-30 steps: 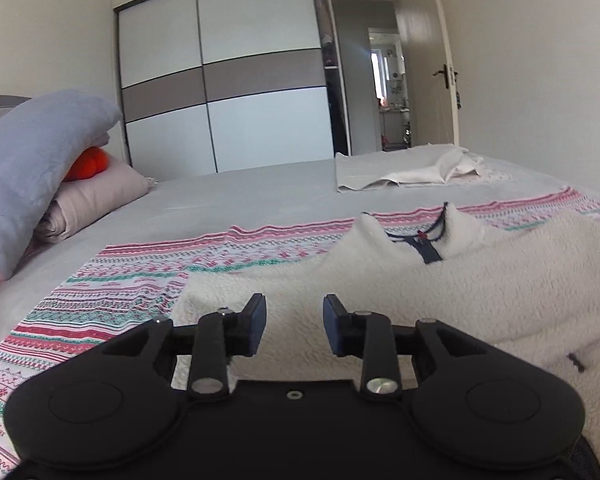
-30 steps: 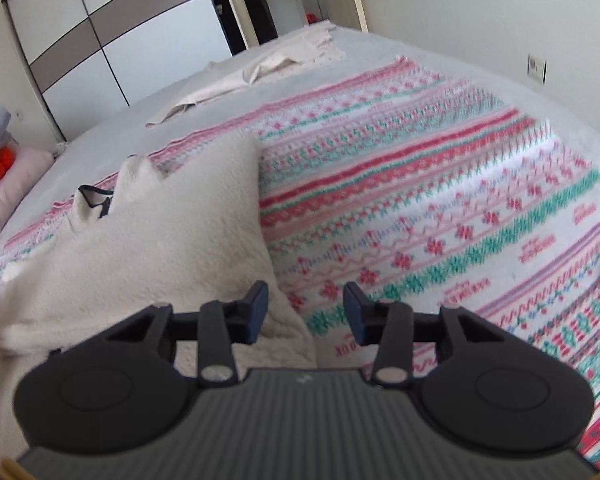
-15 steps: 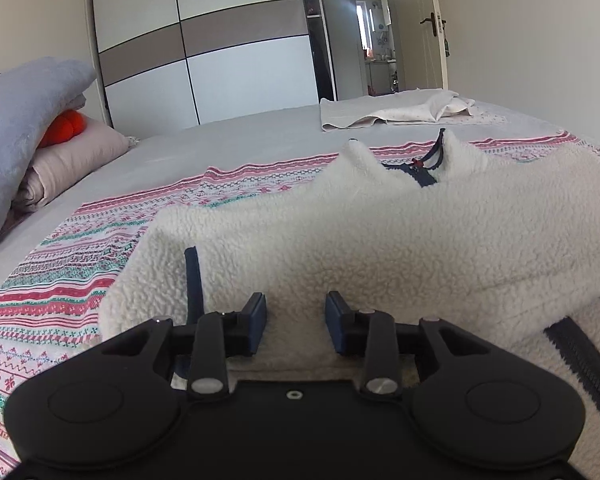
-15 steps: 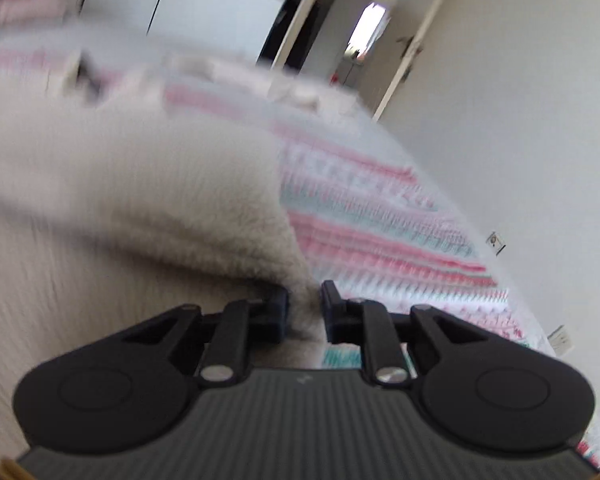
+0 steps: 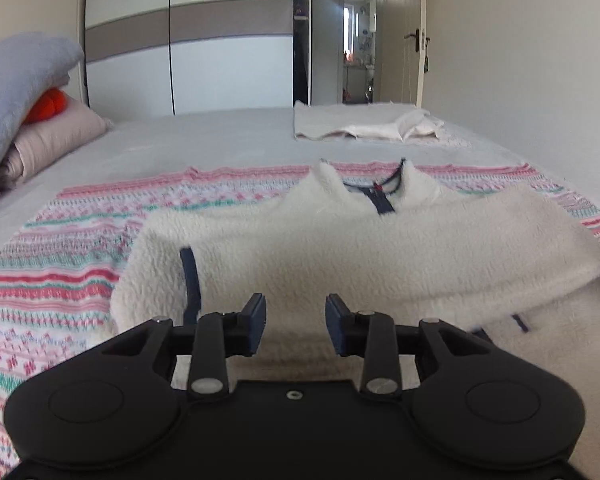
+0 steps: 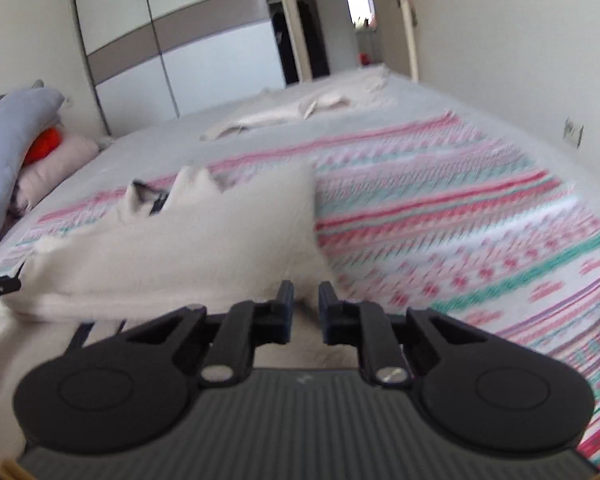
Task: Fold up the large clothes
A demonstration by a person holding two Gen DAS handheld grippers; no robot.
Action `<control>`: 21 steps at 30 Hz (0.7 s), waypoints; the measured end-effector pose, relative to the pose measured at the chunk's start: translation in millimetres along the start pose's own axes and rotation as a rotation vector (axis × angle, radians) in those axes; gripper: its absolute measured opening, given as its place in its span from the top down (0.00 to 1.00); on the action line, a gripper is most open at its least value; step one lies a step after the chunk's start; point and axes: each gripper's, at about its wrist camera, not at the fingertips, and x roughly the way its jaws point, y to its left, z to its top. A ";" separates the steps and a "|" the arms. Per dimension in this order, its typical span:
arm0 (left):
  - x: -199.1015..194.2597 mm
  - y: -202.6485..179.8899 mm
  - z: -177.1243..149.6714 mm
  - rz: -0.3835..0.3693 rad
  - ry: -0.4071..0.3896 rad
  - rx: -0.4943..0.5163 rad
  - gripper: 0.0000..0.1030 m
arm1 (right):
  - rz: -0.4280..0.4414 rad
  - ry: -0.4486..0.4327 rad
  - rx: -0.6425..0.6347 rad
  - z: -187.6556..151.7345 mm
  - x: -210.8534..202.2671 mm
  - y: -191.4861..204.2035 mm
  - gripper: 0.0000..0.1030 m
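So your cream fleece jacket (image 5: 340, 248) lies across the striped patterned blanket (image 5: 60, 264) on the bed, collar and dark zip pointing toward the wardrobe, one layer already doubled over the rest. Your right gripper (image 6: 303, 308) sits at the jacket's near right edge with its jaws drawn almost together and a pinch of fleece caught between them, so it reads as clamped on the jacket; that view is blurred. Your left gripper (image 5: 295, 322) hovers over the near left part of the fleece with its jaws standing apart and nothing pressed between them, just beside a dark trim strip (image 5: 190, 276). Farther up the grey sheet (image 5: 204, 140) lies a pale folded cloth (image 5: 360, 126). To the left, a grey pillow (image 5: 16, 80) leans on a pink one (image 5: 56, 136).
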 end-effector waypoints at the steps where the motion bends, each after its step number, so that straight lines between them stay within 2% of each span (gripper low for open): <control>1: -3.5 0.3 -3.2 0.006 0.020 0.006 0.66 | -0.062 0.093 0.001 -7.3 16.1 -1.8 0.96; 3: -15.1 3.7 -8.2 0.030 0.055 0.017 0.66 | -0.090 0.133 0.001 -18.5 19.5 -4.4 0.96; 5: -33.9 9.4 -11.5 0.033 0.058 0.024 0.66 | -0.119 0.199 0.054 -5.7 5.5 -2.5 0.96; 6: -43.8 12.5 -12.0 0.032 0.053 0.021 0.61 | -0.132 0.205 0.028 -4.1 -4.2 1.3 0.95; 8: -64.8 19.5 -12.7 0.043 0.033 -0.004 0.37 | -0.134 0.201 -0.027 -6.1 -24.5 6.7 0.90; 9: -74.6 22.5 -13.4 0.045 0.024 -0.016 0.33 | -0.119 0.193 -0.033 -6.6 -33.9 6.3 0.90; 11: -93.4 27.5 -15.6 0.039 0.020 -0.029 0.26 | -0.093 0.156 0.007 -4.5 -49.6 1.9 0.81; 13: -111.8 30.6 -19.0 0.038 0.019 -0.038 0.21 | -0.072 0.132 0.046 -3.2 -62.2 -2.0 0.64; 15: -128.9 33.7 -24.8 0.043 0.023 -0.042 0.14 | -0.060 0.124 0.070 -3.4 -73.8 -4.7 0.55; 18: -151.5 40.0 -35.6 0.051 0.043 -0.049 0.04 | -0.050 0.135 0.086 -9.7 -88.3 -5.3 0.52; 21: -167.8 46.1 -50.5 0.072 0.064 -0.046 0.00 | -0.030 0.134 0.101 -21.3 -106.0 -5.0 0.35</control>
